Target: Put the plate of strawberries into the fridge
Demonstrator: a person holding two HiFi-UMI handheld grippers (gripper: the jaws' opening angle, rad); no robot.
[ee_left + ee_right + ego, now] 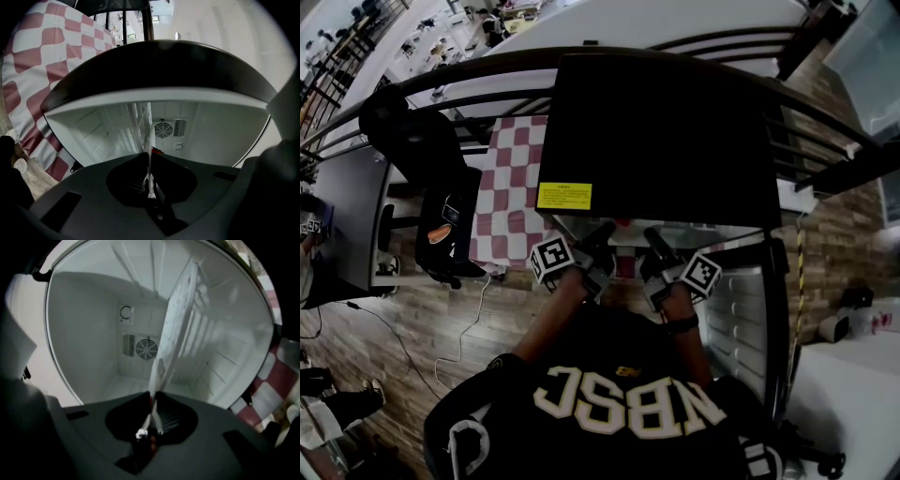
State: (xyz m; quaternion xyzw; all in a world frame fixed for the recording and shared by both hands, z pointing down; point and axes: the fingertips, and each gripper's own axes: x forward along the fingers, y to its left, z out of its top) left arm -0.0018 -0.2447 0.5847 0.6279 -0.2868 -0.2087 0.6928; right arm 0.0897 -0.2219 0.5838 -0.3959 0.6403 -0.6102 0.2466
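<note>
Head view: the fridge's (656, 131) black top covers its whole interior, and the plate is hidden under it. Gripper views: plate (174, 329) is seen edge-on only, so its load is out of sight. One red speck (157, 151) beside the plate inside the fridge is too small to identify. Print on the yellow label (563, 196) on the fridge top is unreadable.

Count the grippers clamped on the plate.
2. The left gripper is shut on the plate's left edge, and the right gripper is shut on its right edge. Both are at the mouth of the open fridge.
</note>
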